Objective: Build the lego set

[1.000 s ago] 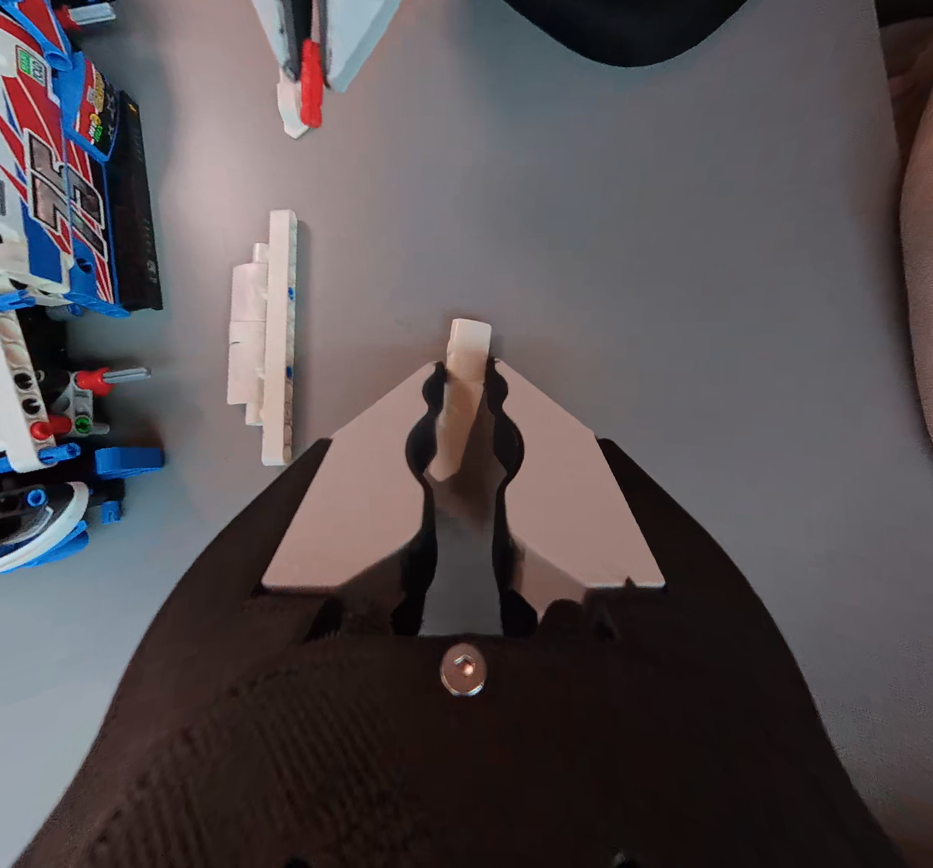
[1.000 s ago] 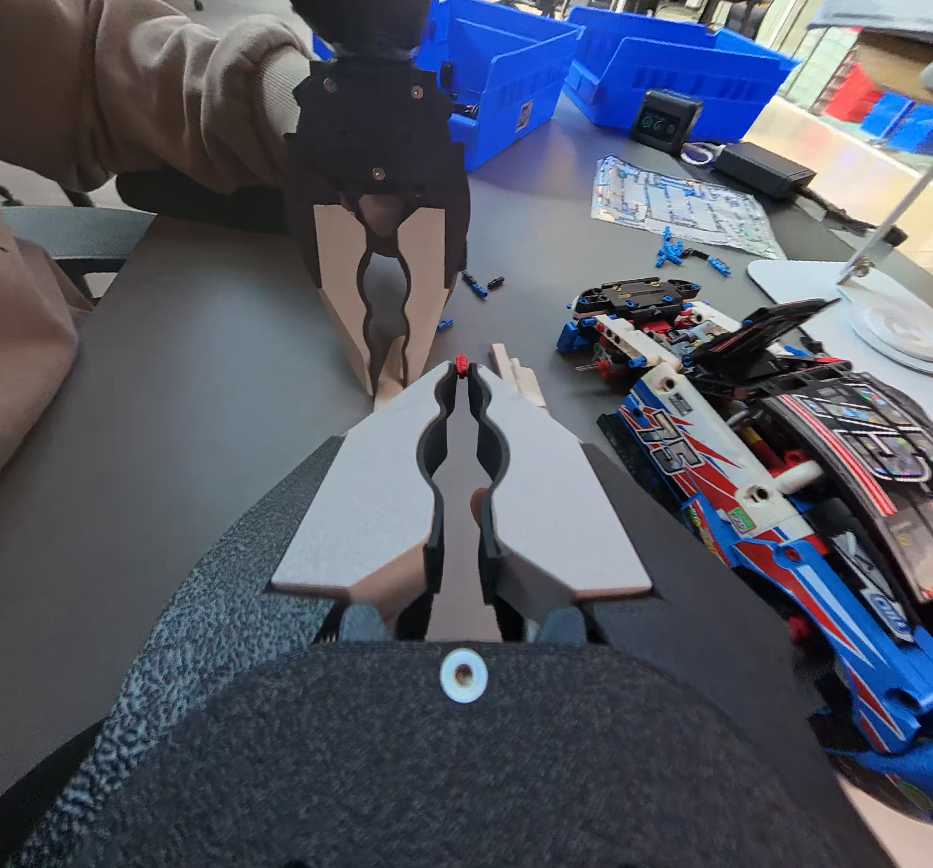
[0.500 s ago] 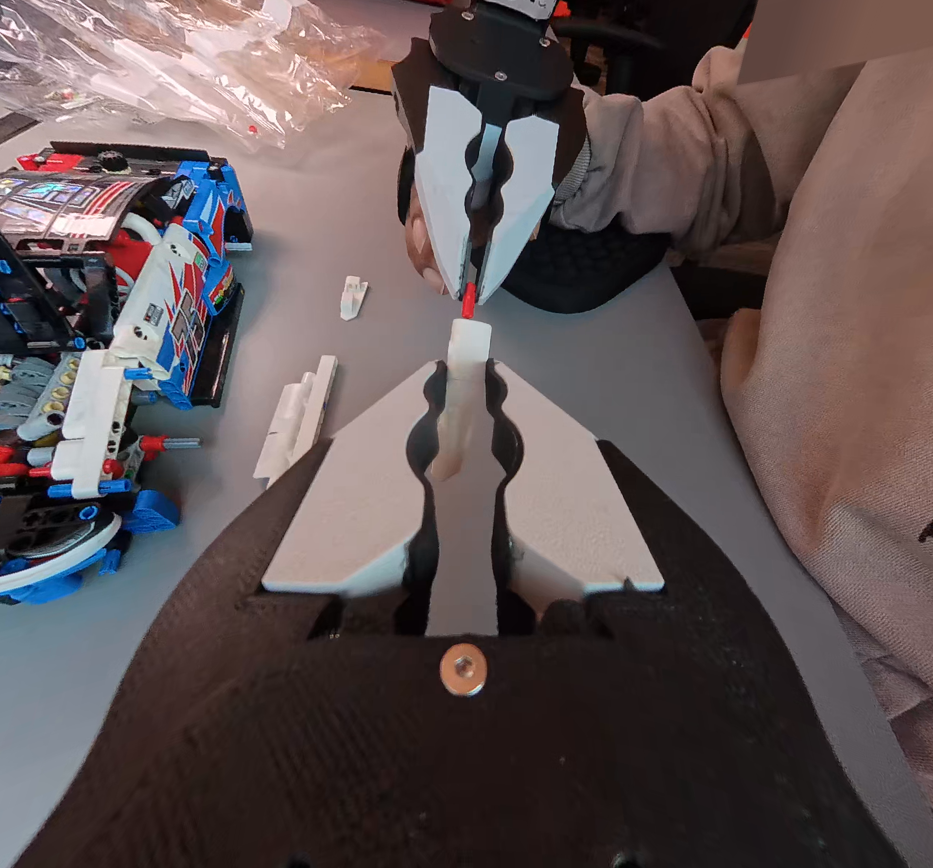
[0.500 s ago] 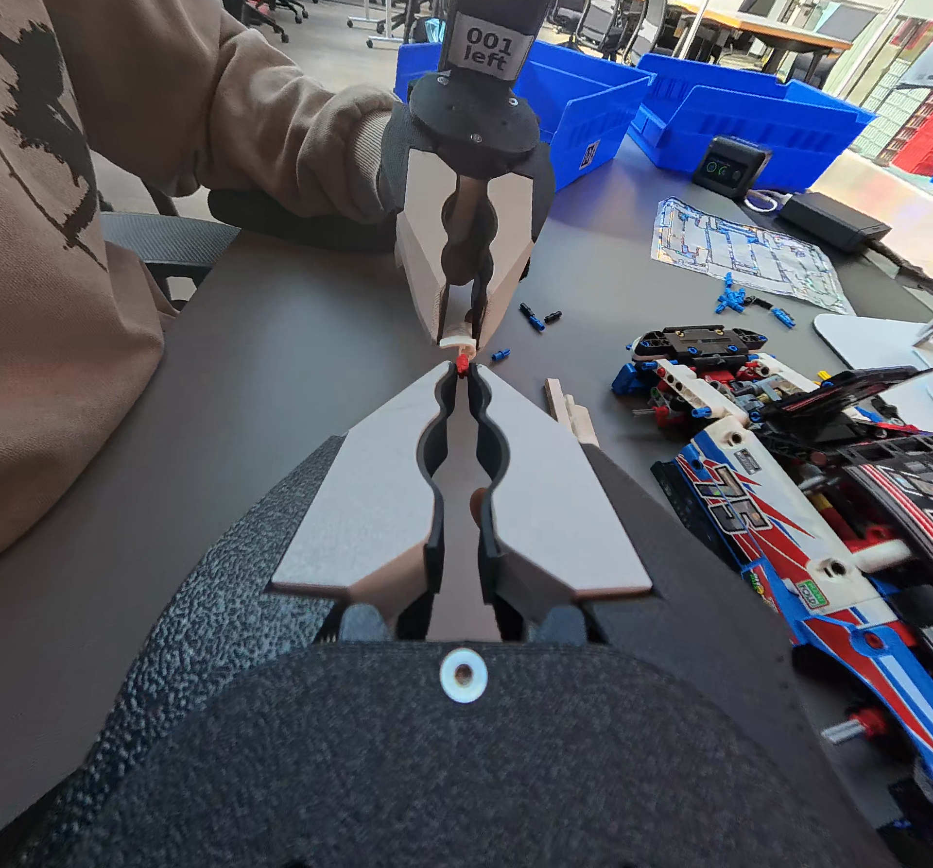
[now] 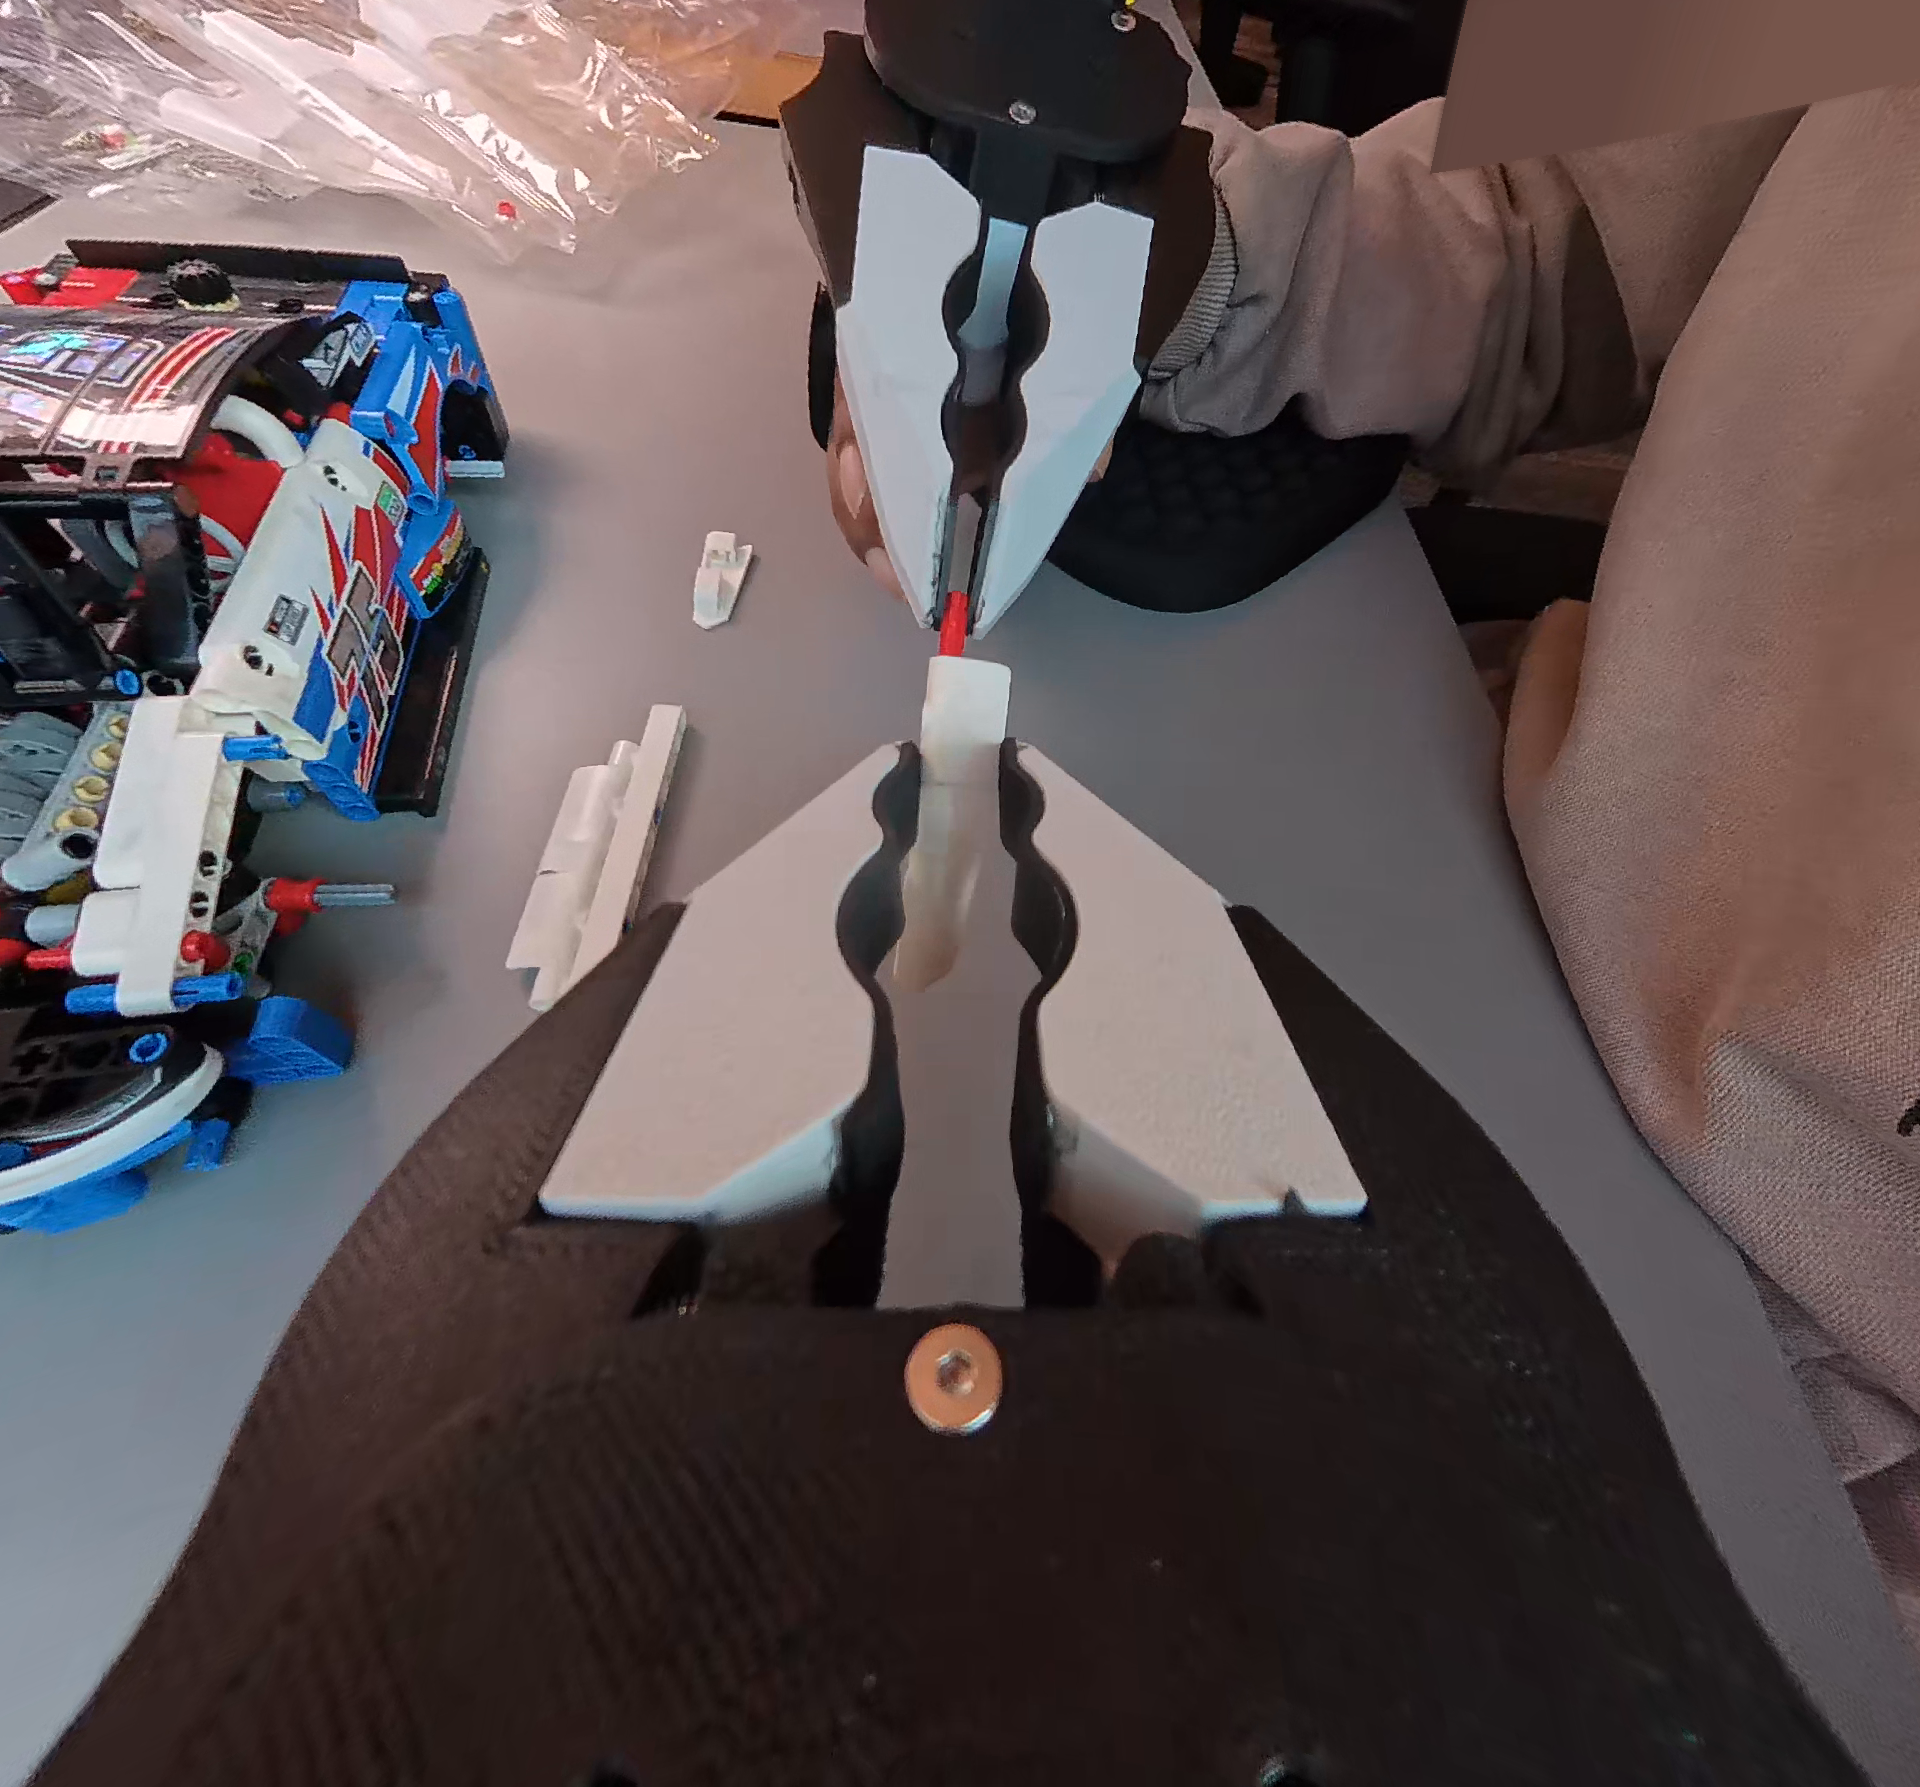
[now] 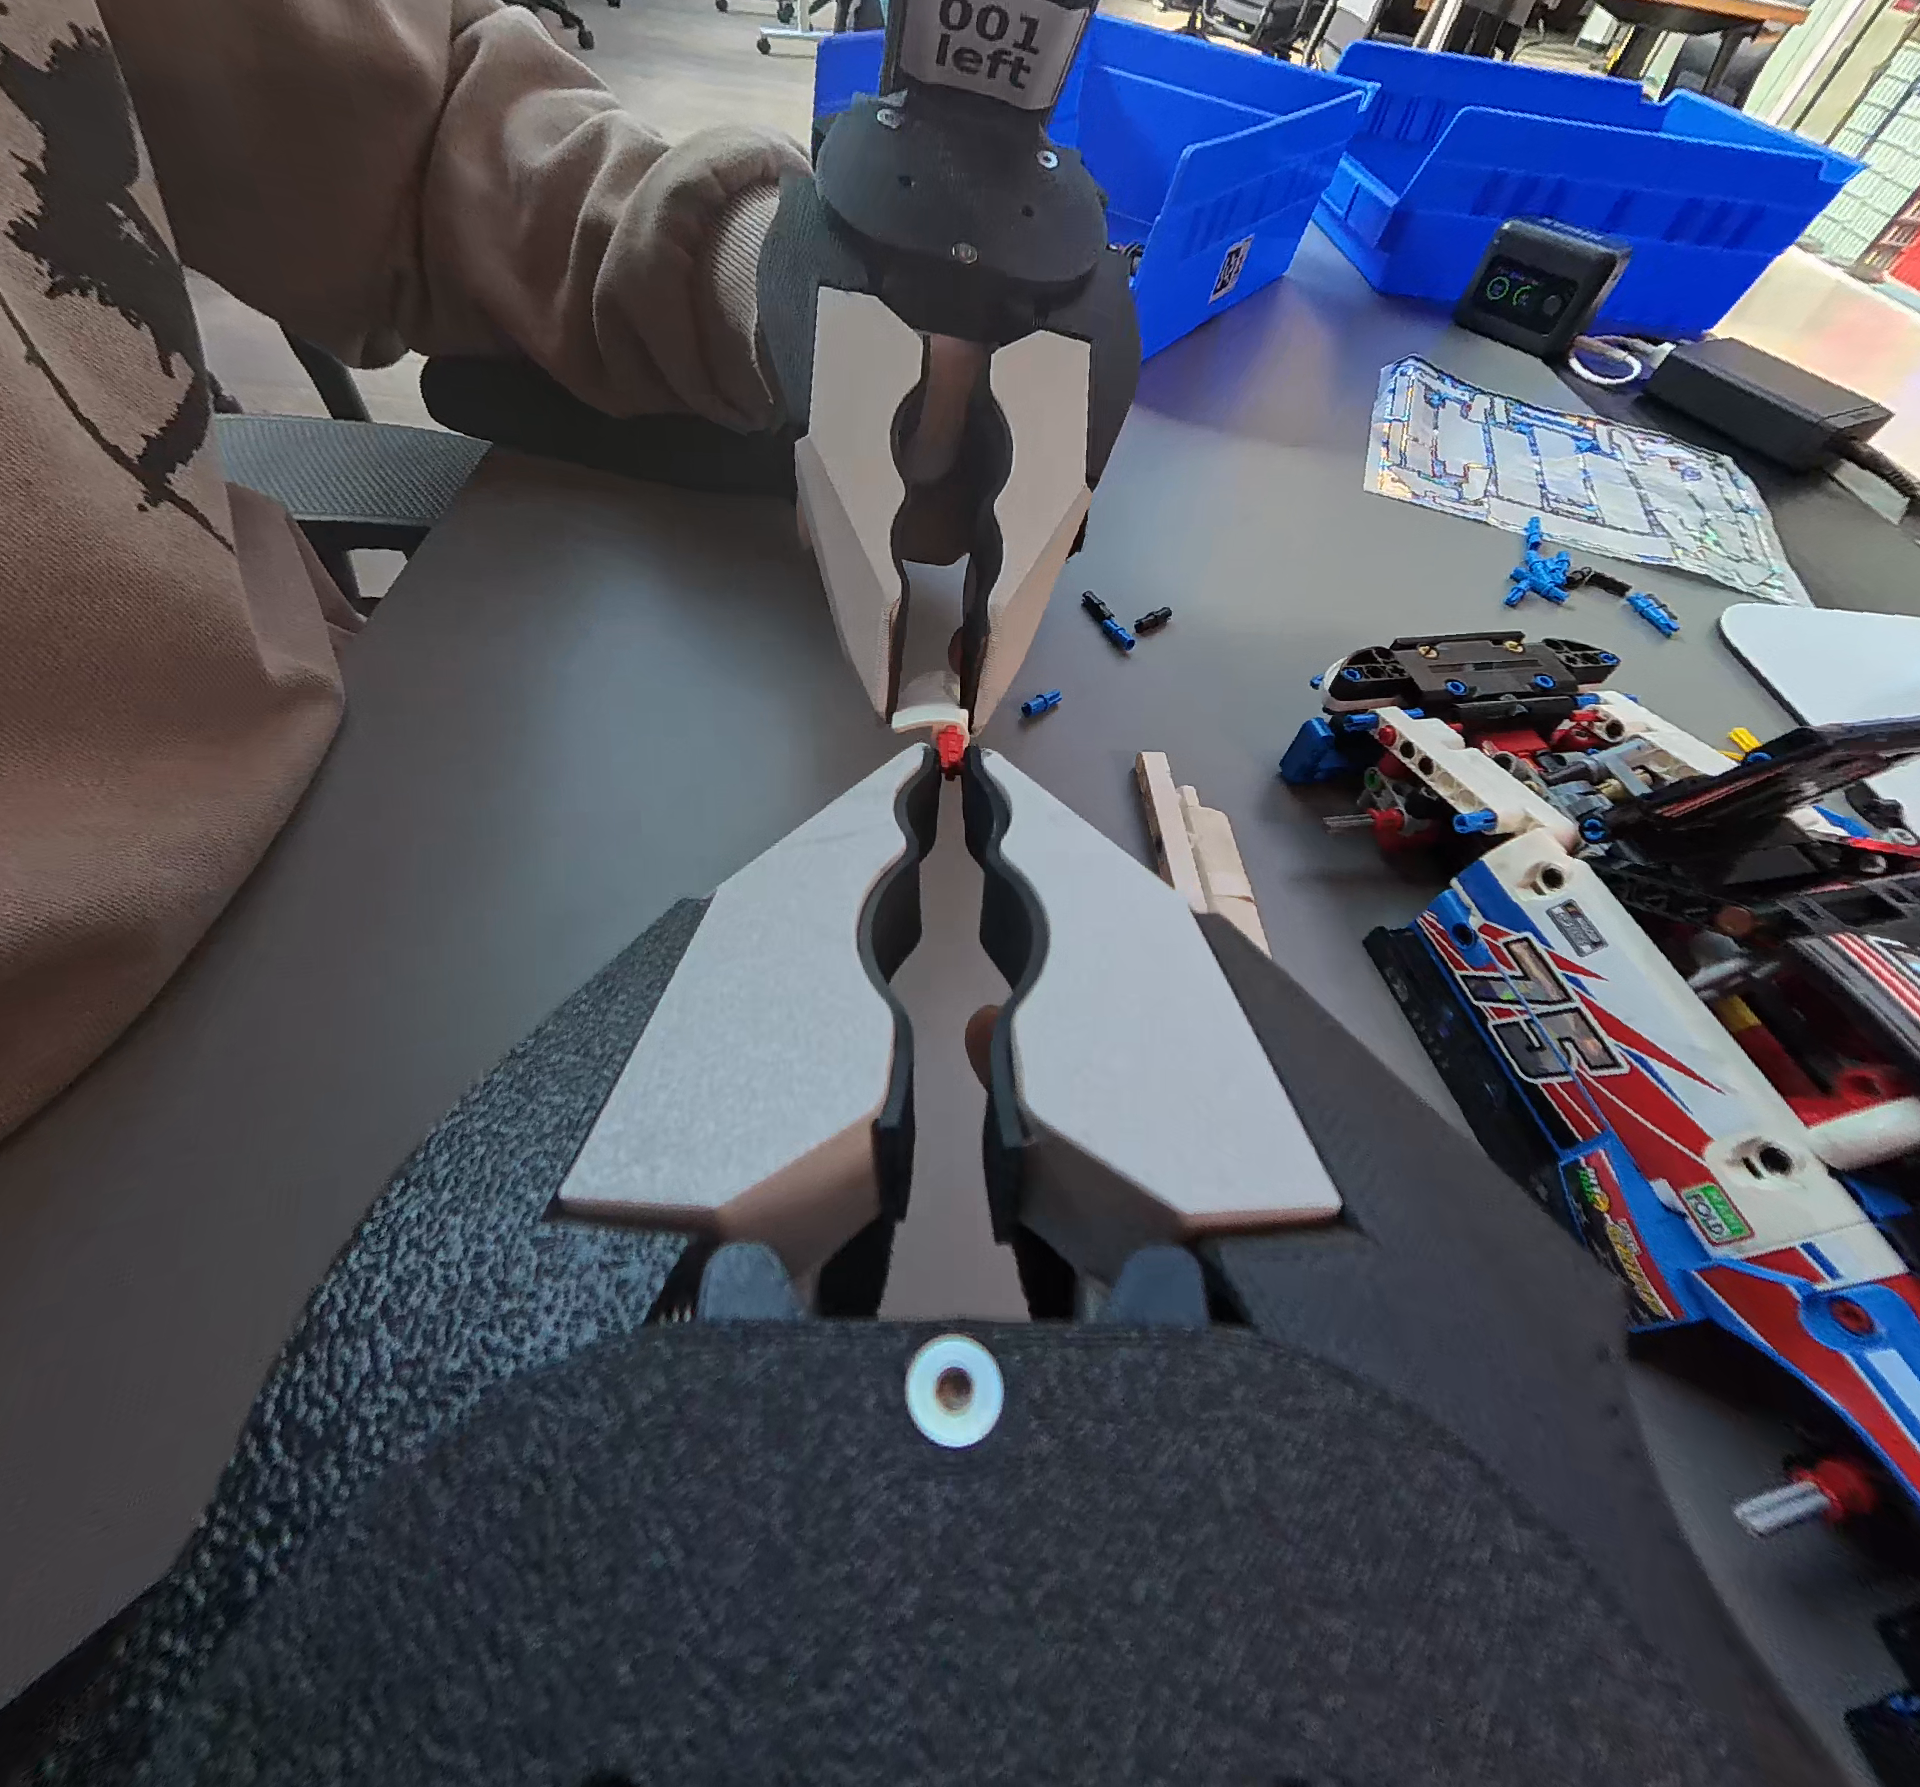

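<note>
Left of the grippers sits the car [image 5: 260, 594]. The left gripper [image 5: 961, 750] clamps a white piece [image 5: 951, 802]; facing it, the right gripper [image 6: 951, 755] pinches a red pin [image 6: 949, 745], tip touching the piece.

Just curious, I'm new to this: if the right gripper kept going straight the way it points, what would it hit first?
The red pin in the right gripper would first meet the white piece held by the left gripper; they look almost touching already.

White printed label on each gripper handle [image 6: 982, 42], numerals and sponsor stickers on car [image 6: 1538, 999], small ones perhaps illegible
</note>
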Available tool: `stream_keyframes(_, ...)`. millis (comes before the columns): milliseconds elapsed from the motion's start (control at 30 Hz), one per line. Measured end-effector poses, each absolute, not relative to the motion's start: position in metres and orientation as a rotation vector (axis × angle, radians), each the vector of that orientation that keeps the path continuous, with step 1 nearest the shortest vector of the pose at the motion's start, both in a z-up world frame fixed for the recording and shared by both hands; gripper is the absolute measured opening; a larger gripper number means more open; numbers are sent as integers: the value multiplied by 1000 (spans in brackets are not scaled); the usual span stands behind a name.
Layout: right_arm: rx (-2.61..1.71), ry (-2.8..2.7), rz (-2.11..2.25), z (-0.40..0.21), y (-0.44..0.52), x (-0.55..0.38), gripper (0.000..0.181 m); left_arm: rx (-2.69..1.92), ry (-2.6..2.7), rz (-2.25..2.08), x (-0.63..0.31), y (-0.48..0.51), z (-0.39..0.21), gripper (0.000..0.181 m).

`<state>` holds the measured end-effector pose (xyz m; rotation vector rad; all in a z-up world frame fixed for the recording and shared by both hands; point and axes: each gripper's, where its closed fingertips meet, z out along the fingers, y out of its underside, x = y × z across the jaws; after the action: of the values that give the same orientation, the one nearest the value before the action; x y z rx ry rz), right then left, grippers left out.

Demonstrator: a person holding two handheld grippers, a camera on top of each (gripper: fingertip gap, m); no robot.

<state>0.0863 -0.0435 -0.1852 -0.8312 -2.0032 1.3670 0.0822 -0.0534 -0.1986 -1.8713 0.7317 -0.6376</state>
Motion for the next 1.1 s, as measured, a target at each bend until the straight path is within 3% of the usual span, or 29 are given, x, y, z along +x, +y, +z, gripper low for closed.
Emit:
stream_keyframes(567, -862, -2269, 1121, -234, -46, 96, 1, -2065, 853, -484, 94, -56, -245, 12)
stream_keyframes(1100, -907, -2129, 1368, -208, -52, 91, 1, -1958, 822, -511, 96, -58, -229, 12)
